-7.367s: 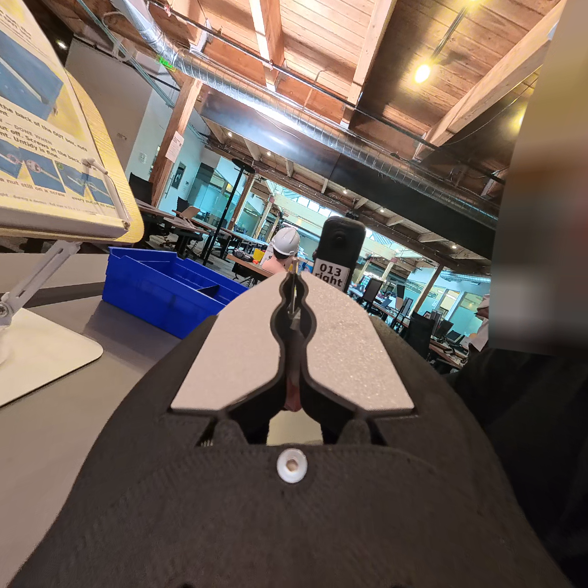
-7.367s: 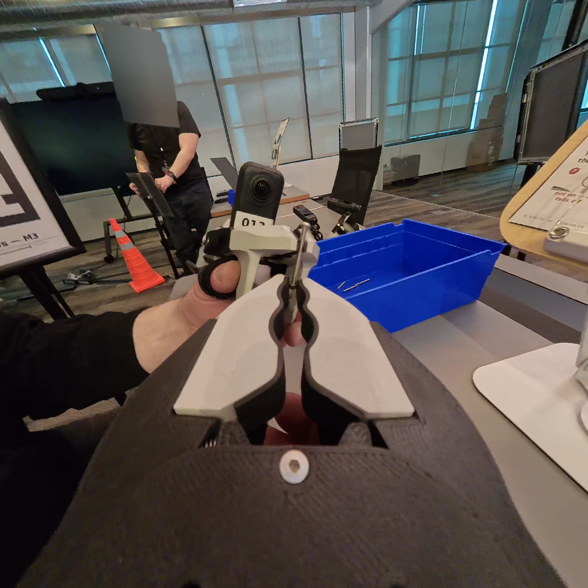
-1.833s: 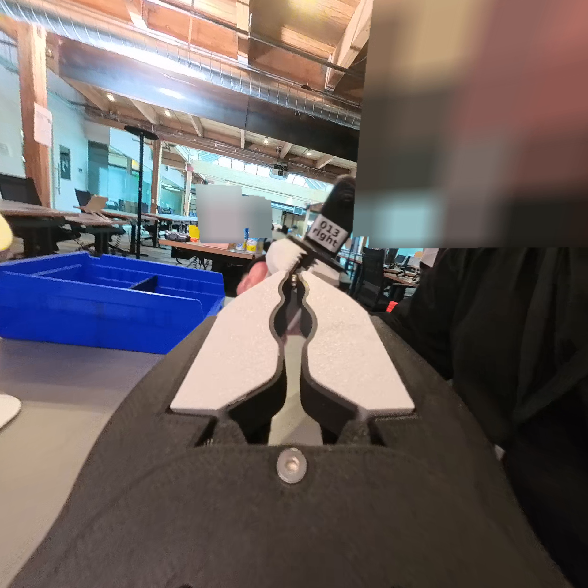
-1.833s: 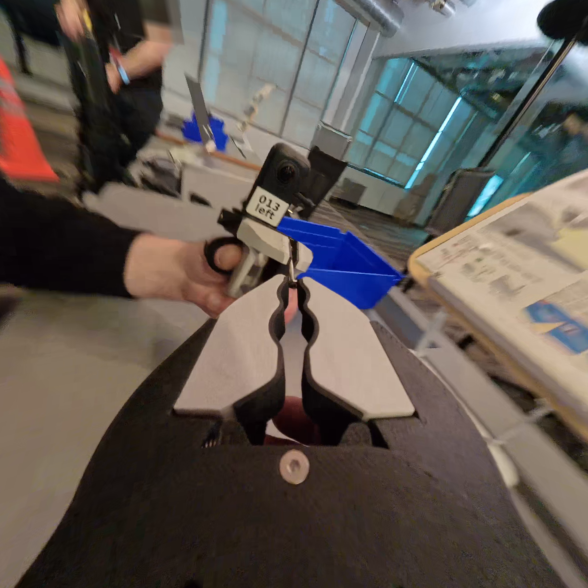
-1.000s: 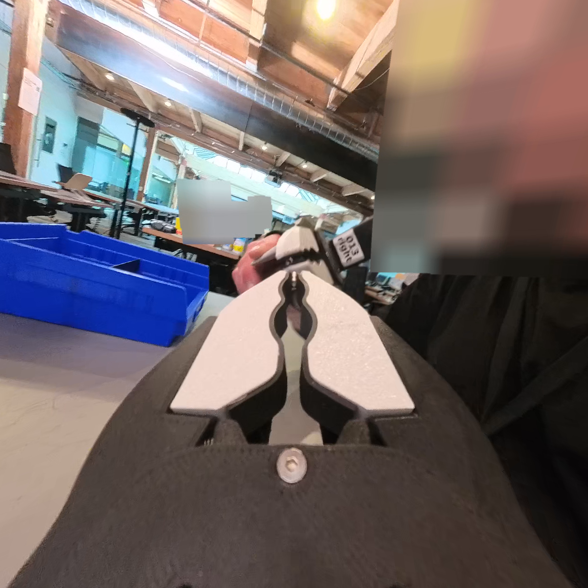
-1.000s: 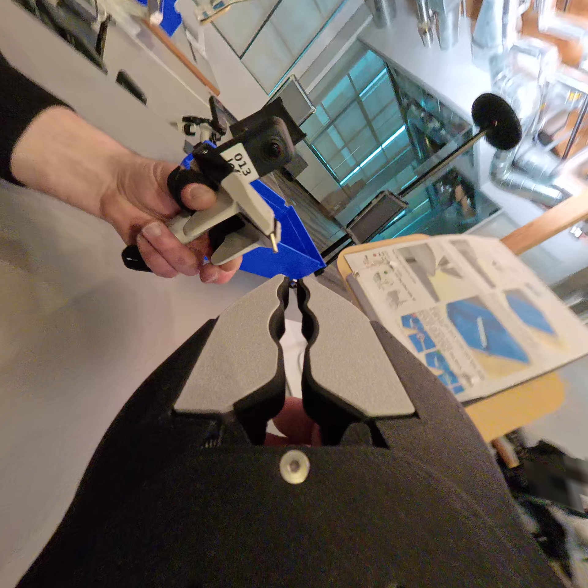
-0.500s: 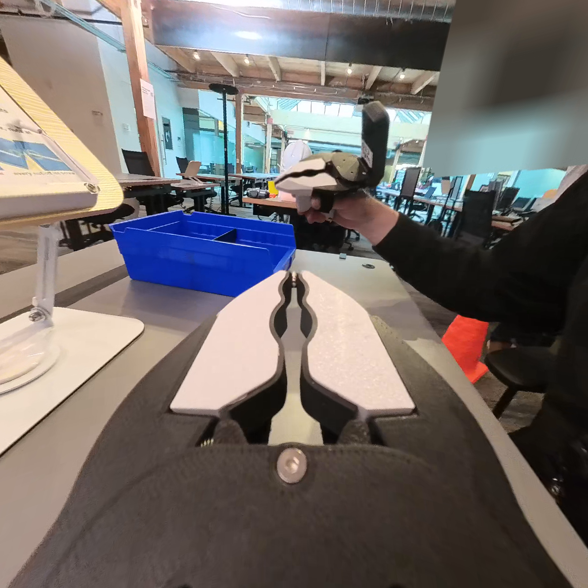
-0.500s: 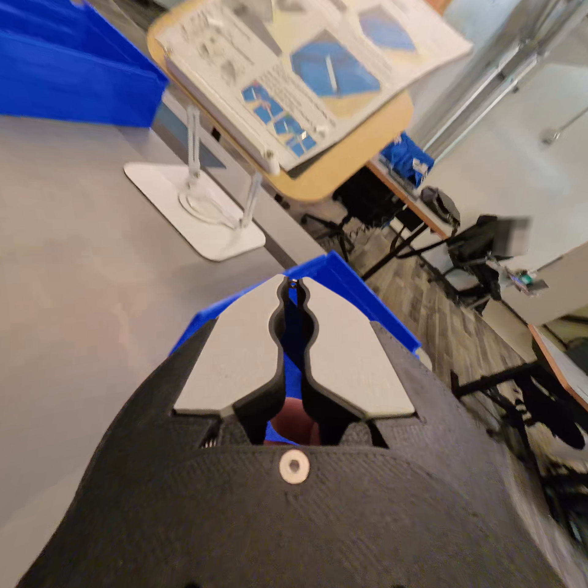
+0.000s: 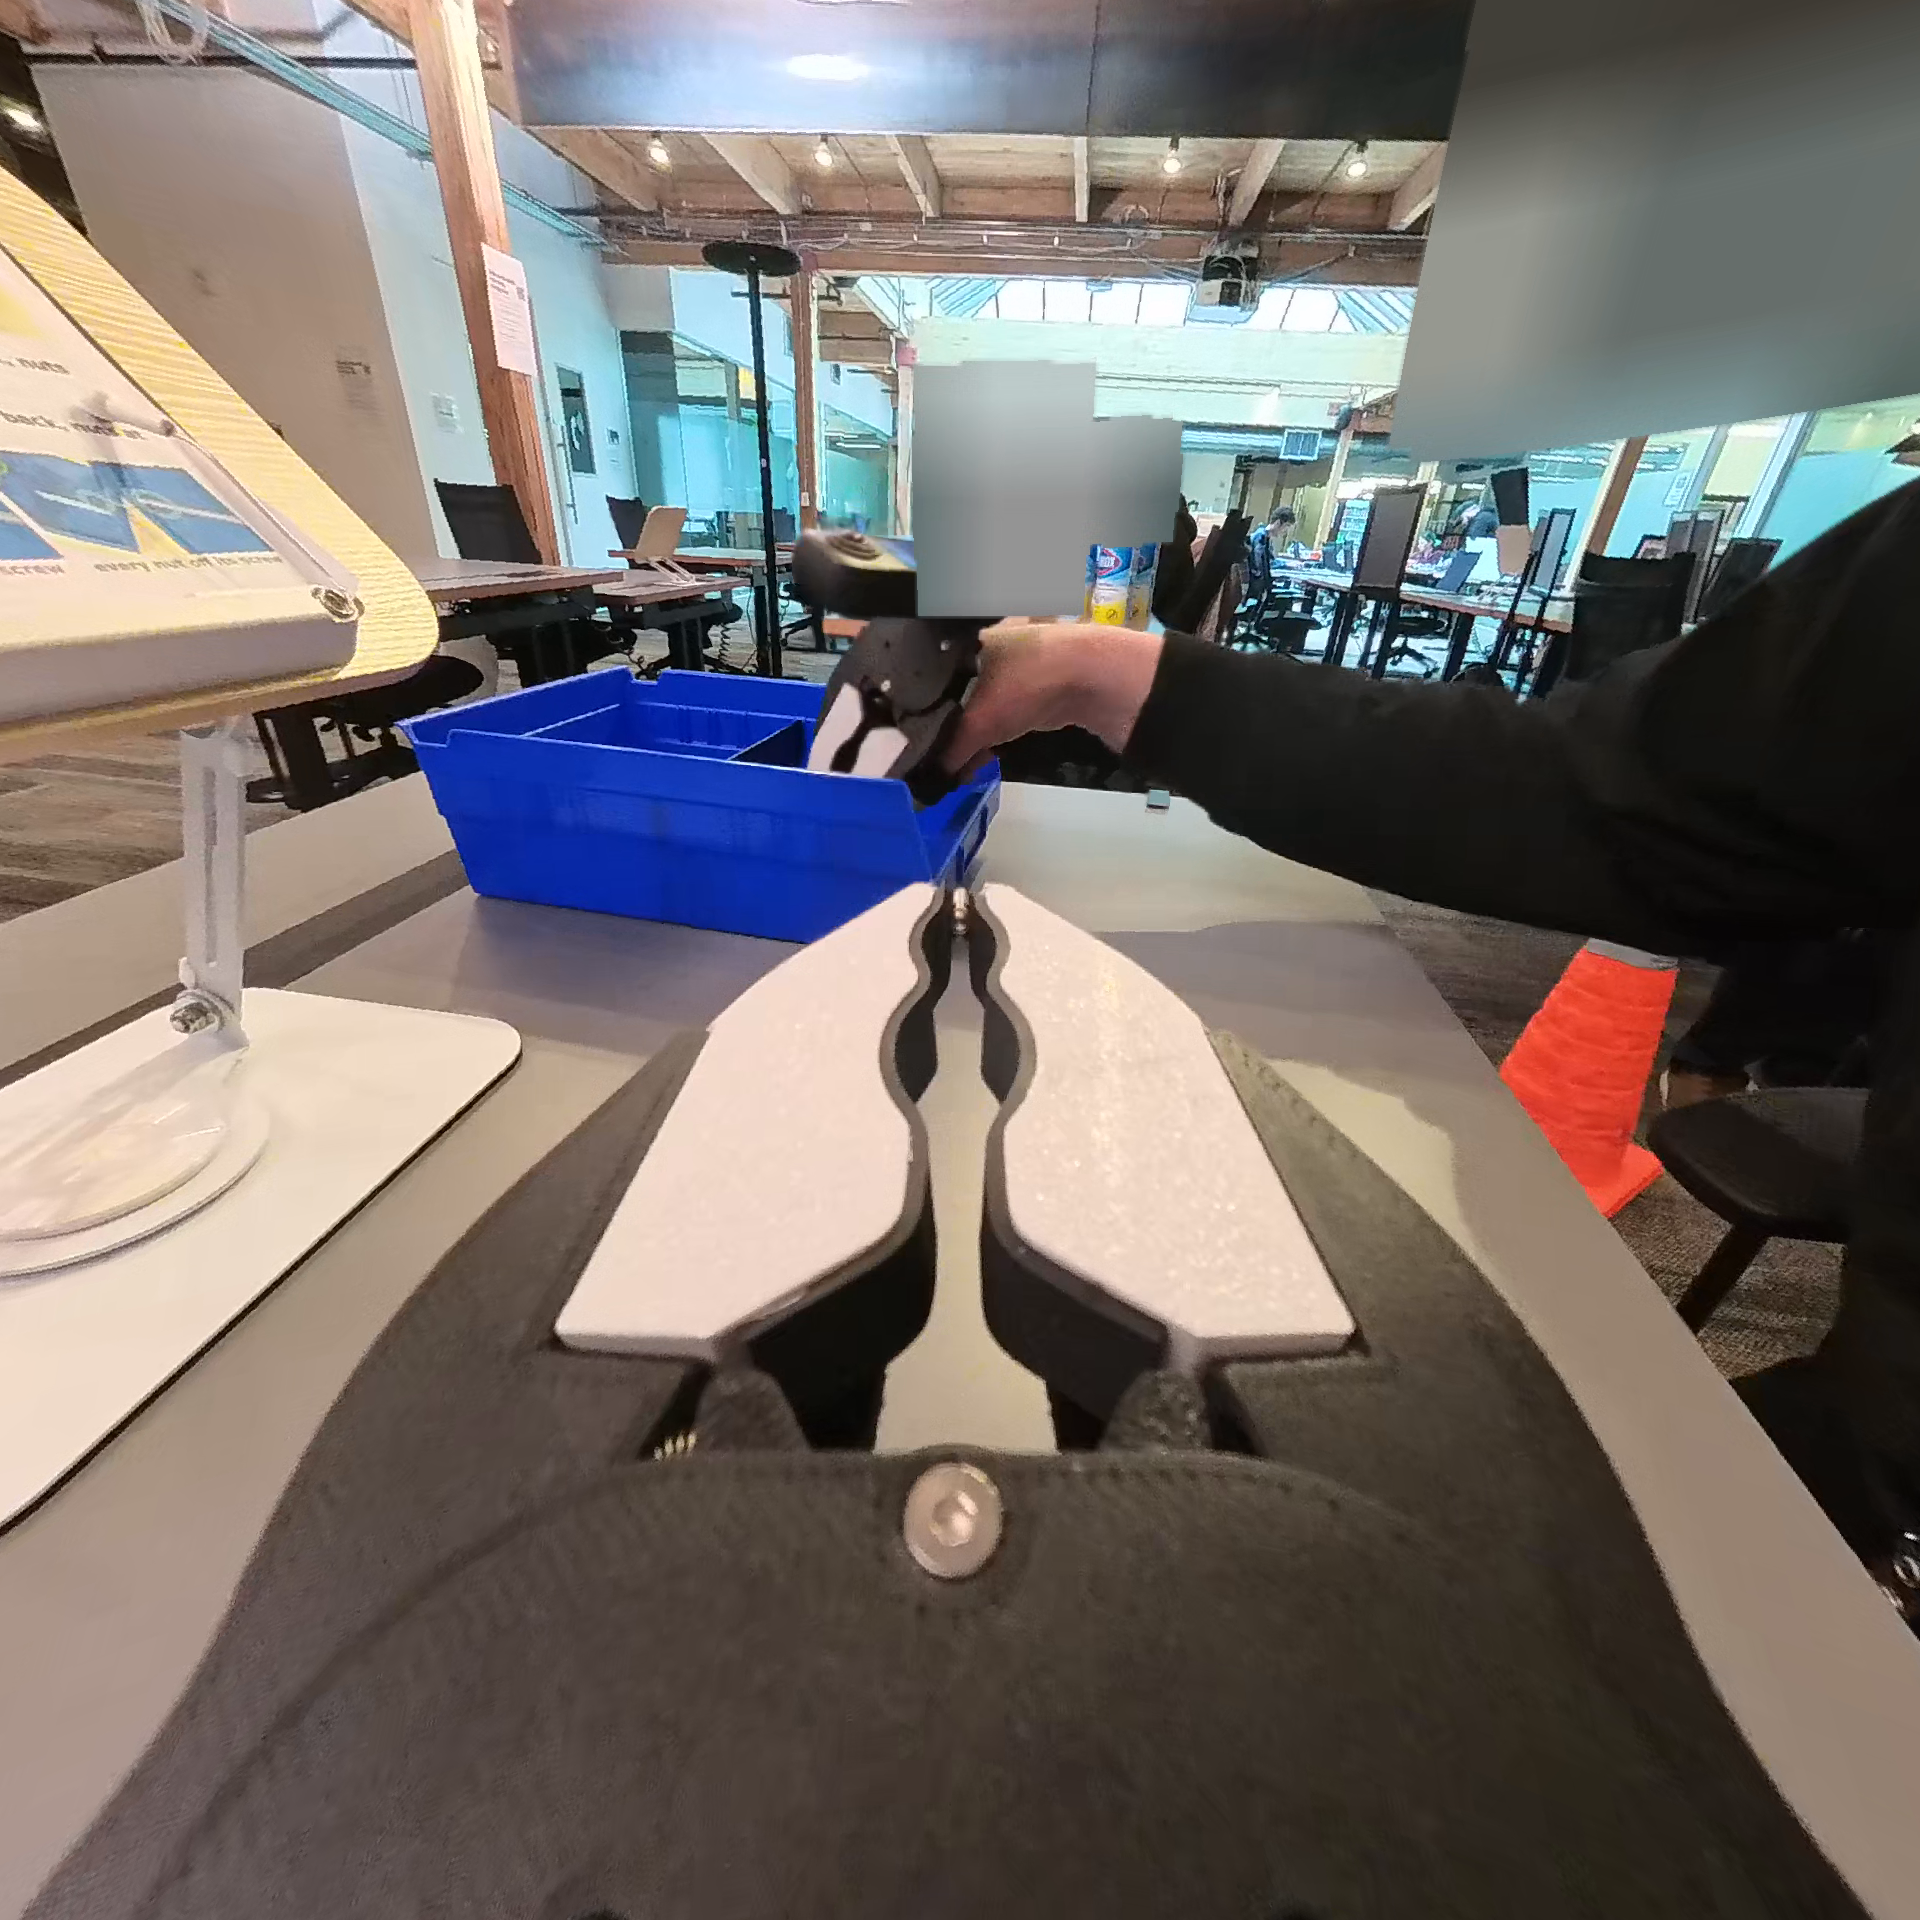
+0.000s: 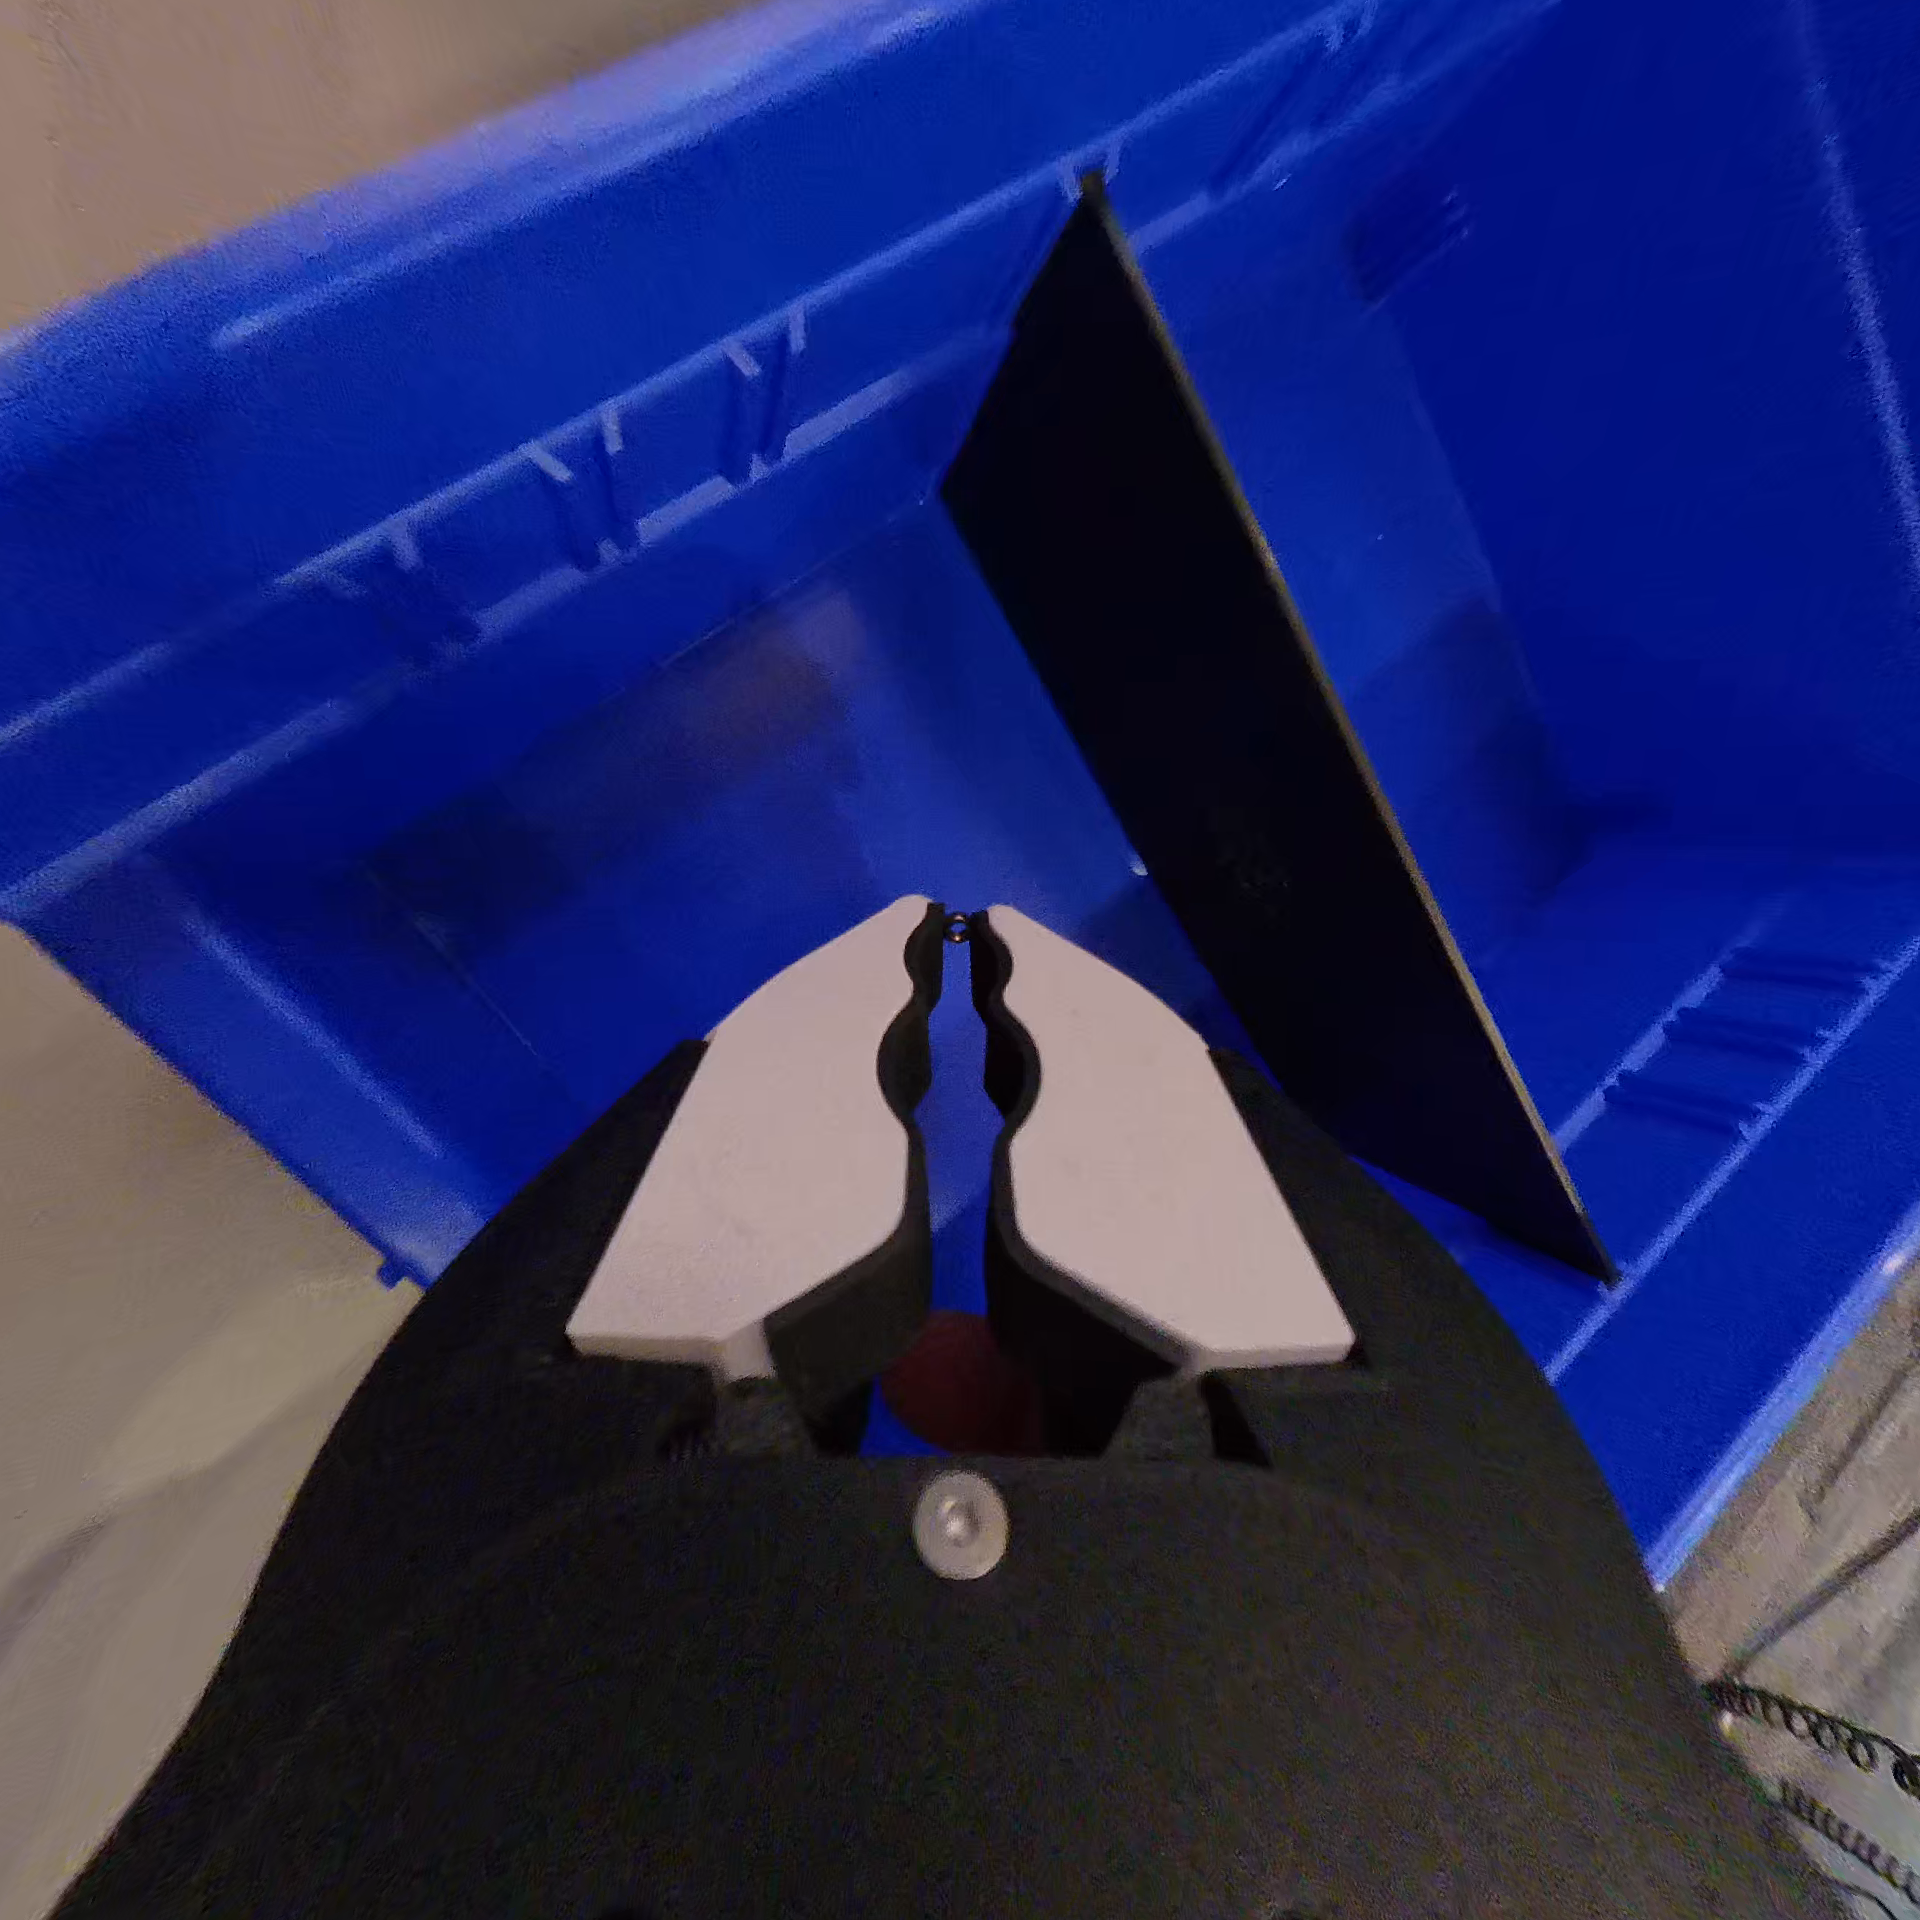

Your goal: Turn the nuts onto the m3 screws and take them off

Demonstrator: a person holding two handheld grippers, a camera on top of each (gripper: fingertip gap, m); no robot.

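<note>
My left gripper [image 9: 958, 909] is shut on a small silver M3 screw [image 9: 960, 914], whose end sticks out between the fingertips, and holds it low over the grey table [image 9: 1247, 966]. My right gripper [image 10: 958, 925] is shut on a tiny dark nut [image 10: 957, 928] pinched at its fingertips. It hangs inside the blue bin [image 10: 623, 436], over the compartment left of the black divider [image 10: 1226, 707]. In the left wrist view the right gripper [image 9: 868, 743] dips into the near right corner of the blue bin [image 9: 665, 831], held by a hand in a black sleeve.
A white stand [image 9: 208, 1049] carries a tilted instruction board [image 9: 177, 540] at the left. An orange cone [image 9: 1590, 1070] and a black chair [image 9: 1766, 1174] stand on the floor to the right of the table. Desks fill the hall behind.
The two grippers were together turning the nut on the screw, then parted. My right gripper swung away and down into the blue bin with the nut. My left gripper lowered toward the table with the screw.
</note>
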